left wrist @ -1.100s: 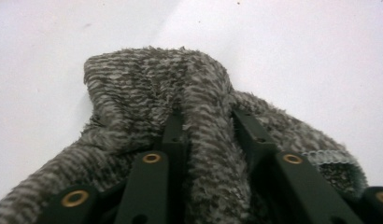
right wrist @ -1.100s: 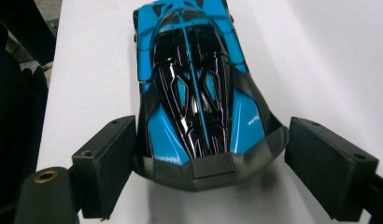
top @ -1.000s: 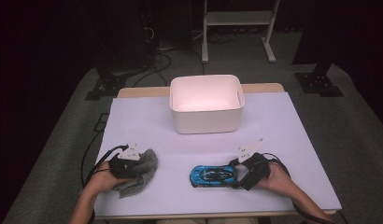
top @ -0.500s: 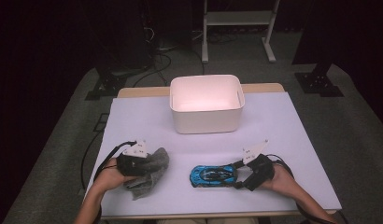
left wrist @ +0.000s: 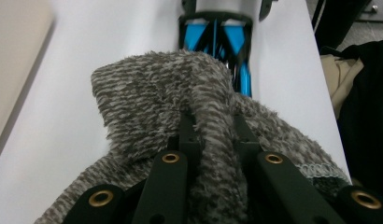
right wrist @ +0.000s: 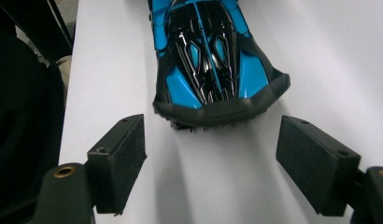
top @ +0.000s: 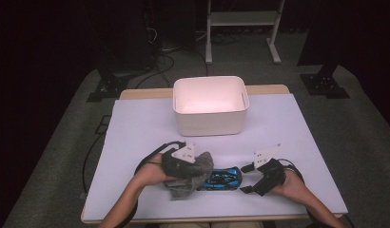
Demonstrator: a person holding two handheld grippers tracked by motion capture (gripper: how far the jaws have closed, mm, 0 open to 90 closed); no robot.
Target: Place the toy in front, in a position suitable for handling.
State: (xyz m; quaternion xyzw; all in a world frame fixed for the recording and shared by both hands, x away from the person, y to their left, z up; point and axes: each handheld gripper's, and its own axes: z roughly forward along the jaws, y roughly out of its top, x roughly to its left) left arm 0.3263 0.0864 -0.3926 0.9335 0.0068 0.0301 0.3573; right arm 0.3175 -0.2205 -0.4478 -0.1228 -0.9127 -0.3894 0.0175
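Note:
A blue and black toy car (top: 224, 179) lies on the white table near the front edge. My left gripper (left wrist: 212, 126) is shut on a fuzzy grey cloth (top: 190, 178), which drapes against the car's left end and hides part of it (left wrist: 217, 39). My right gripper (top: 245, 179) stands open just right of the car. Its jaws have just been closing a little. Nothing is between its pads (right wrist: 119, 158), and the car's end (right wrist: 210, 56) lies just ahead of them.
A white bin (top: 209, 121), empty inside, stands at the middle back of the table (top: 136, 128). Cables trail from both grippers toward the front edge. Dark floor with stands and cables lies beyond the table.
My left gripper has carried the cloth rightward from the front left until it meets the car. My right gripper has stayed by the car's right end, with its jaws slightly narrower.

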